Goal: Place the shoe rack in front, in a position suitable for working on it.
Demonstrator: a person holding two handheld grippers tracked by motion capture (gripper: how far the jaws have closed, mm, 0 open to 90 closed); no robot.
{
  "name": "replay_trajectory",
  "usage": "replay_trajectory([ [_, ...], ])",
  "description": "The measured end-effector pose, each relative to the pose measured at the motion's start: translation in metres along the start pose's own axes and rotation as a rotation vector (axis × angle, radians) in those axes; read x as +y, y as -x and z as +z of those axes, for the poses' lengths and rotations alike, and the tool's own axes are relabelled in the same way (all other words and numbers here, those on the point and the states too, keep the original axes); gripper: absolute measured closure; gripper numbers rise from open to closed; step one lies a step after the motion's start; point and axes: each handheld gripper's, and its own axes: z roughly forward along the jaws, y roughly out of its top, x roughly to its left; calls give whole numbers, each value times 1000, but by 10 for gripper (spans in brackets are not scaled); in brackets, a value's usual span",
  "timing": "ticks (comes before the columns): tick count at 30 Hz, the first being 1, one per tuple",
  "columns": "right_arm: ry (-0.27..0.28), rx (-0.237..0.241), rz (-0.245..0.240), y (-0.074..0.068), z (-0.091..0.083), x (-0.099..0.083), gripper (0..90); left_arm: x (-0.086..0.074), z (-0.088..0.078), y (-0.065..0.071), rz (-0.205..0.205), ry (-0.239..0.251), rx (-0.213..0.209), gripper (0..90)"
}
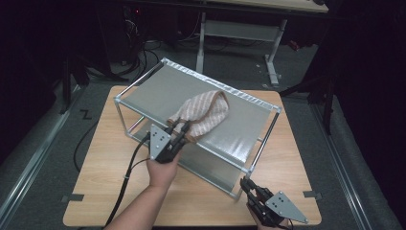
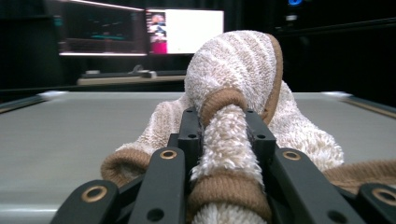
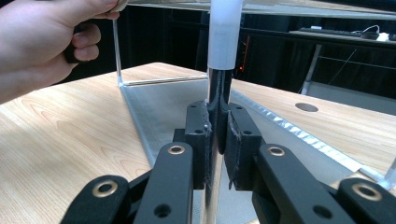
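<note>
My left hand-held gripper (image 1: 183, 128) is closed on a bunched fold of a fluffy cream towel (image 1: 203, 115) with brown edging. In the left gripper view, the two black jaws squeeze a roll of the towel (image 2: 227, 135) between them, and the rest of it humps up just beyond the jaws. The towel lies on the grey fabric top shelf (image 1: 163, 86) of a small metal-framed rack, near the shelf's middle, with its near end drawn toward the front edge where the gripper holds it. My left hand (image 1: 162, 172) reaches in from the bottom of the high view, with a black cable trailing from the gripper across the wood.

My right hand-held gripper (image 1: 246, 186) is clamped tight on the rack's near right corner post (image 3: 215, 116). In the right gripper view the pads press the thin dark post from both sides, below a white sleeve (image 3: 224, 35) on the post. The rack's lower shelf (image 3: 168, 107) shows behind the post.

The rack stands at an angle on a light wooden worktop (image 1: 110, 163). Dark floor surrounds the worktop.
</note>
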Motion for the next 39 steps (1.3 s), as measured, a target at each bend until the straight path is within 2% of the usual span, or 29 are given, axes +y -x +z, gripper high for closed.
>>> replay_trajectory([
  [6,-2,-1,-3,0,0,0,811,1,2,-41,10,-11,98,734],
  [10,-3,-1,-7,0,0,0,811,2,2,-66,4,-22,148,734],
  [19,-2,2,-8,0,0,0,811,5,3,-106,26,-50,217,734],
  [25,-2,0,-10,0,0,0,811,7,3,-125,57,-73,275,734],
  [32,-2,0,-13,1,0,0,811,11,2,-146,56,-85,339,734],
  [34,-1,-3,-8,1,0,0,811,11,0,-150,45,-84,353,732],
  [39,0,-9,-6,2,0,0,811,11,-2,-151,31,-84,341,732],
])
